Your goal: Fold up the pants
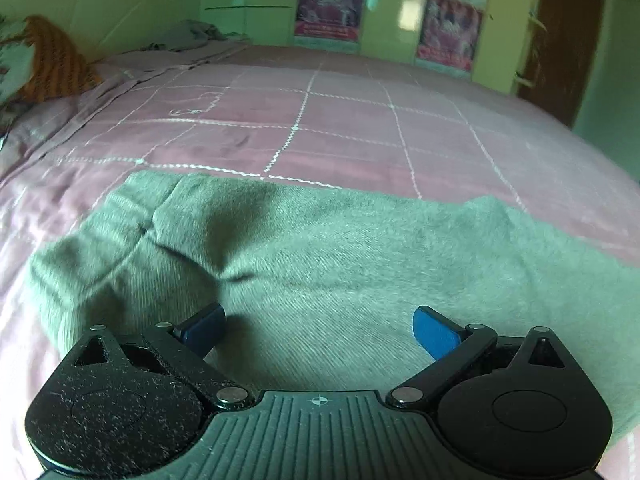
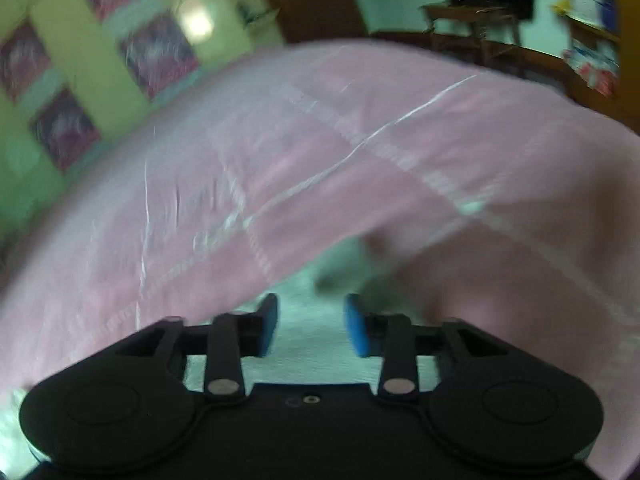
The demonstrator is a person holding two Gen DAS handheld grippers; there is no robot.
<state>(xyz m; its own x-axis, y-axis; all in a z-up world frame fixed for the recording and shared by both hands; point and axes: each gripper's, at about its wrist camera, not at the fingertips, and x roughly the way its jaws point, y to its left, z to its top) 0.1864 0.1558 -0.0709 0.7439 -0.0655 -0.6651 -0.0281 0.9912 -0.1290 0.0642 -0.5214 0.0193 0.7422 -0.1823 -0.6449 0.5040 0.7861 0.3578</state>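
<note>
While the pants [image 1: 320,264] lie as a broad grey-green panel at the near edge of the bed [image 1: 360,120], we judge the fold partly done: the cloth looks doubled into a wide band running along that edge, with a puckered seam toward its left end, and at least one more fold seems left to make. How many layers lie there we cannot tell.

Our left gripper [image 1: 318,330] hovers low over the near part of the fabric, pointing across the bed toward the far wall, its blue pads spread wide with nothing between them.

Our right gripper [image 2: 312,326] is tilted, so the pink bedspread slants across its blurred view. Its pads stand parted by a narrower gap, with pale cloth, probably the pants [image 2: 312,344], showing beneath and ahead. We see nothing pinched between them.
</note>
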